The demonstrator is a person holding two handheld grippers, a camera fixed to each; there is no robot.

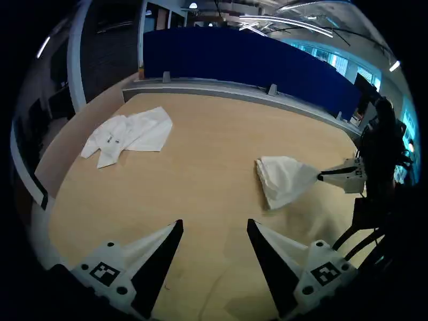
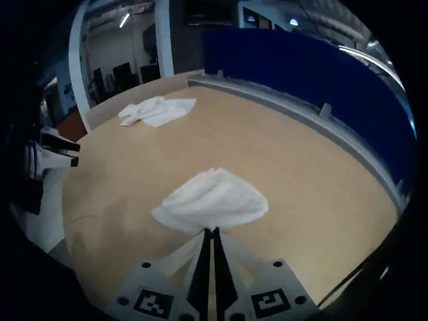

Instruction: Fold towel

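A white towel (image 2: 214, 200) lies bunched on the wooden table (image 2: 299, 176), and my right gripper (image 2: 212, 231) is shut on its near edge. From the left gripper view the same towel (image 1: 283, 179) sits at centre right, pinched by the right gripper (image 1: 321, 175) with a person behind it. My left gripper (image 1: 214, 224) hovers open above bare table, well to the left of that towel, nothing between its fingers. In the right gripper view the left gripper (image 2: 75, 152) appears at the far left edge.
A second crumpled white cloth (image 1: 131, 134) lies at the far left corner of the table, also seen as white cloth (image 2: 155, 111). A blue partition (image 1: 241, 59) runs along the table's far edge. A rounded table edge (image 1: 48, 198) curves at left.
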